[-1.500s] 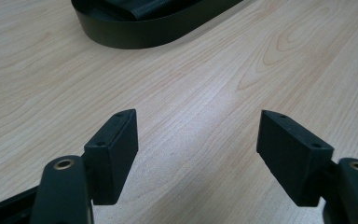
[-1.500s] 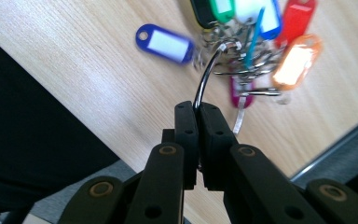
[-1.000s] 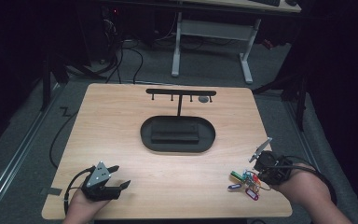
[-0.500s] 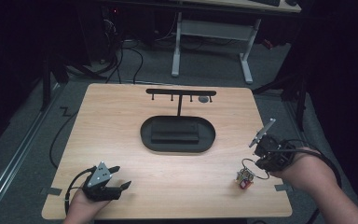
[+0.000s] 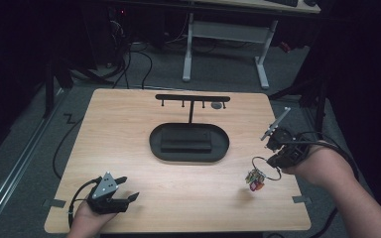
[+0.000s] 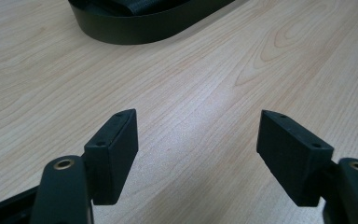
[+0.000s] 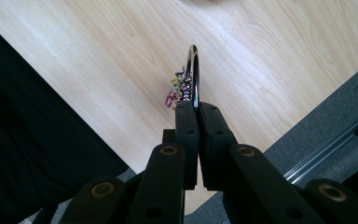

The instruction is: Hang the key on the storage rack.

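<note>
On our wooden tabletop [image 5: 129,129] a black oval stand [image 5: 188,143] with a hook bar sits at centre. At 7 o'clock our left gripper [image 5: 123,191] rests with jaws spread, holding nothing. At 4 o'clock our right gripper [image 5: 273,161] pinches a metal key ring [image 7: 193,74], its colourful charms [image 5: 254,179] dangling just above the wood

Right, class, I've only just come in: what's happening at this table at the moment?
A person works at a wooden table with a gripper in each hand. The right gripper is shut on a metal ring, held above the table near its right edge, with a bunch of small colourful pieces dangling from it. The left gripper is open, holding nothing, low over the near left of the table. In the middle sits a black oval tray with a hook rack standing behind it.
</note>
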